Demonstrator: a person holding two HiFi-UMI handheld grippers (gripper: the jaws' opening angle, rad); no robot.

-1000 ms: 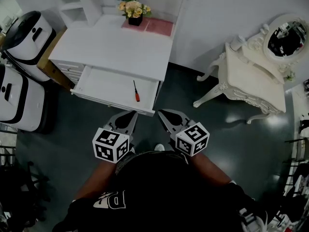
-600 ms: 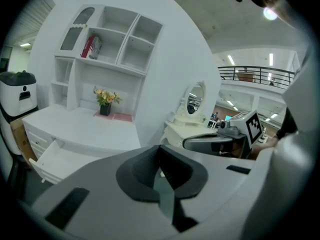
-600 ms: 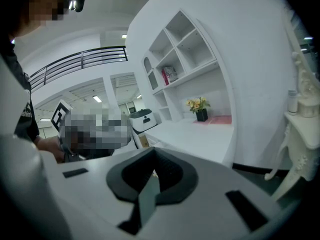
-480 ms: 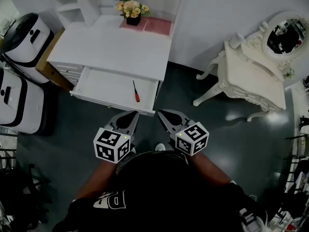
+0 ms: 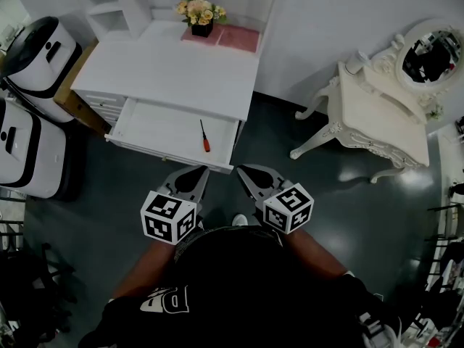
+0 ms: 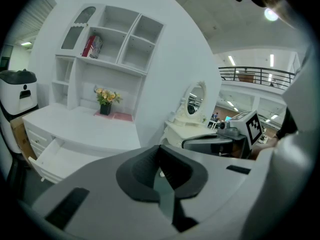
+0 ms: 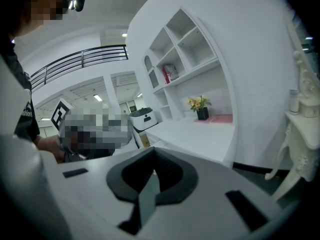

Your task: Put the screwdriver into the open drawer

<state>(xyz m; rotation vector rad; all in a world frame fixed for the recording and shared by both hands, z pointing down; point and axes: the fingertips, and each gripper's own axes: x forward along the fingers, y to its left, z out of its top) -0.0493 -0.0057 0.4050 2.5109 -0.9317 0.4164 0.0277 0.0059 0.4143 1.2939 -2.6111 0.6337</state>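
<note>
Slim screwdriver (image 5: 205, 137), red handle, black shaft, lies inside open white wooden drawer (image 5: 148, 127), toward right end. Likely light, rigid, rolls easily; best hold mid-handle. Grey left gripper (image 5: 193, 172) and right gripper (image 5: 243, 170): all 4 jaws closed, empty, near drawer front.

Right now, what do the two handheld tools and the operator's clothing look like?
The left tool and right tool match: light grey wedge-shaped bodies tapering to a tip, with black pads inside. Each carries a white cube printed with black square markers. No cables show. The person wears a black top with white lettering.
</note>
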